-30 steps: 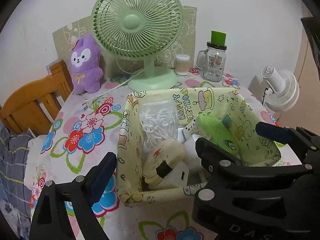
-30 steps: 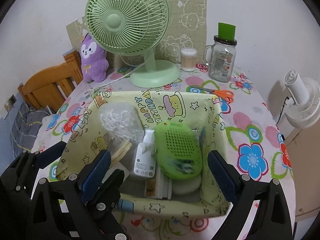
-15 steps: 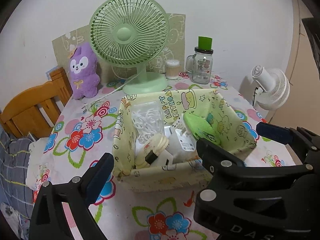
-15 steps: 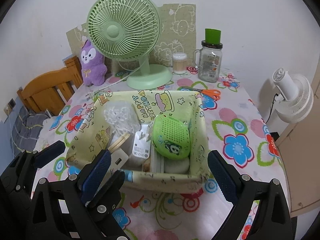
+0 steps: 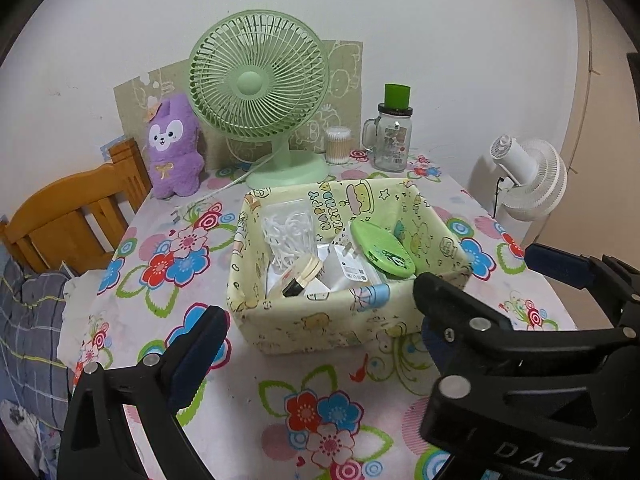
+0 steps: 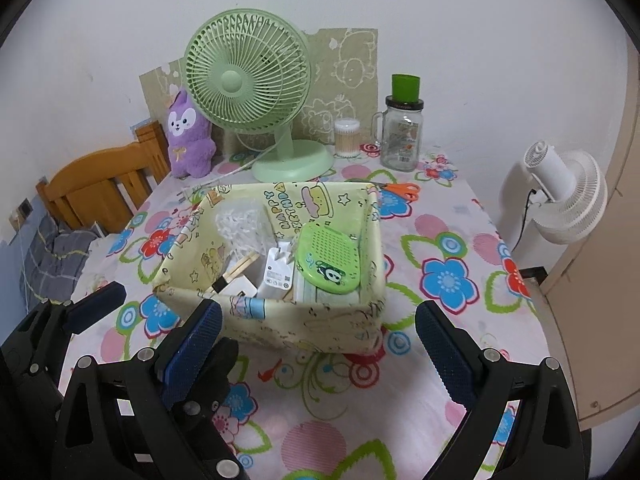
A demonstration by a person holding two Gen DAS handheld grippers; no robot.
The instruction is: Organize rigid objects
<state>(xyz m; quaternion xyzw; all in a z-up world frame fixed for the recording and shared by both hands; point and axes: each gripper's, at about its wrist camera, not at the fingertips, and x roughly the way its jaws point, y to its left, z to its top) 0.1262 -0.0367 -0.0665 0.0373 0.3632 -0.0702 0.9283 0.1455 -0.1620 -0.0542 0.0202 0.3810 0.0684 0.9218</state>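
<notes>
A yellow cartoon-print fabric basket (image 5: 320,328) (image 6: 304,320) stands mid-table on the flowered cloth. Inside it lie a bag of white plastic pieces (image 5: 288,232), a roll of tape (image 5: 304,272), a white charger (image 5: 348,268) (image 6: 276,272) and a green perforated case (image 5: 384,248) (image 6: 328,260). My left gripper (image 5: 316,344) is open, empty, short of the basket's near wall. My right gripper (image 6: 316,344) is open and empty too, side by side with the left. Its fingers overlap the left gripper's right finger in the left wrist view.
Behind the basket stand a green desk fan (image 5: 256,80), a purple plush (image 5: 172,148), a tub of cotton swabs (image 5: 338,144) and a glass jar (image 5: 392,140). Orange scissors (image 6: 400,189) lie back right. A wooden chair (image 5: 72,216) is left, a white fan (image 5: 528,176) right.
Both grippers have drawn back from over the basket toward the table's near side, so the basket now sits farther ahead. Both stayed open and empty.
</notes>
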